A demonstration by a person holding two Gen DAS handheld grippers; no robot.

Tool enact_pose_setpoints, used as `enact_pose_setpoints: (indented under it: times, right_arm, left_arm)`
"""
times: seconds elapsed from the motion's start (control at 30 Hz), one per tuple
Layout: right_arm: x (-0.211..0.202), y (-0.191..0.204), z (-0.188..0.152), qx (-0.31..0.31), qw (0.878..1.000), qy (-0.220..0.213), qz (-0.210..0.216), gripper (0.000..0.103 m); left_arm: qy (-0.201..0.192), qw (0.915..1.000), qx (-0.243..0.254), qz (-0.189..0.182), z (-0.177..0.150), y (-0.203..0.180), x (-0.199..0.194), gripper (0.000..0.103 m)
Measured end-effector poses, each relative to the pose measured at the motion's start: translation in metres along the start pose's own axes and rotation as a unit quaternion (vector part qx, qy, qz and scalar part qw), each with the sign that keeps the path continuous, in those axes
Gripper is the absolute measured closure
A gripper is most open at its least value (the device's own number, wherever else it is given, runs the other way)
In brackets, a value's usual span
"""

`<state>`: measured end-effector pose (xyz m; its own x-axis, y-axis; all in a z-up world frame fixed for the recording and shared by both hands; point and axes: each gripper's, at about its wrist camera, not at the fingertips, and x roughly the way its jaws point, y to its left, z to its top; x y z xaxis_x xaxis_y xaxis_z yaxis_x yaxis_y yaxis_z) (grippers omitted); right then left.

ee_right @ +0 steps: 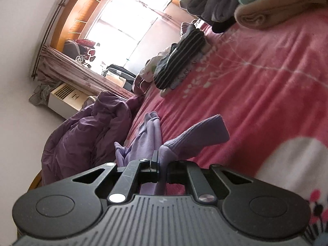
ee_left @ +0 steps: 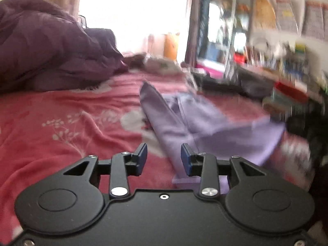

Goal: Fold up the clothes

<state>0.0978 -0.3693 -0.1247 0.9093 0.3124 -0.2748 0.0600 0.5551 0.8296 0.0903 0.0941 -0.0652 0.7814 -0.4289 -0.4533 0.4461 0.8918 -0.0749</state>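
Observation:
A lilac garment [ee_left: 184, 123] lies on the pink flowered bedspread [ee_left: 61, 123], a long part running away from me and a wider part lifted to the right. My left gripper [ee_left: 164, 158] is open and empty just above the garment's near end. In the right wrist view, which is tilted, my right gripper [ee_right: 163, 165] is shut on the lilac garment [ee_right: 147, 139]; its ribbed cuff [ee_right: 205, 135] sticks out past the jaws above the bedspread [ee_right: 256, 102].
A crumpled purple duvet [ee_left: 51, 47] fills the left back of the bed and shows in the right wrist view [ee_right: 86, 139]. Folded clothes [ee_right: 256, 6] and a striped dark garment [ee_right: 180, 55] lie further along the bed. A cluttered shelf [ee_left: 287, 71] lines the right side.

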Motion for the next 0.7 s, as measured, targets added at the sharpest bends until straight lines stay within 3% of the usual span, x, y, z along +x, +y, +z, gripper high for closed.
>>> enact_pose_setpoints:
  times: [0.13, 0.33, 0.5, 0.63, 0.7]
  right_arm:
    - [0.003, 0.007, 0.012, -0.006, 1.0, -0.005, 0.012, 0.094]
    - [0.004, 0.031, 0.034, -0.036, 0.999, -0.015, 0.033, 0.094]
    - [0.007, 0.012, 0.028, -0.034, 0.999, 0.017, -0.002, 0.094]
    - [0.009, -0.027, 0.008, 0.005, 0.998, 0.053, -0.012, 0.094]
    - [0.009, -0.04, -0.001, 0.008, 0.998, 0.062, -0.015, 0.094]
  left_arm:
    - [0.039, 0.9974, 0.06, -0.013, -0.008, -0.027, 0.016, 0.074]
    - [0.062, 0.9913, 0.104, -0.052, -0.02, -0.05, 0.029, 0.075]
    - [0.108, 0.975, 0.189, -0.045, -0.04, -0.075, 0.048, 0.078]
    - [0.115, 0.9744, 0.181, -0.066, -0.031, -0.062, 0.04, 0.078]
    - [0.1, 0.9807, 0.157, -0.06, -0.021, -0.051, 0.035, 0.077]
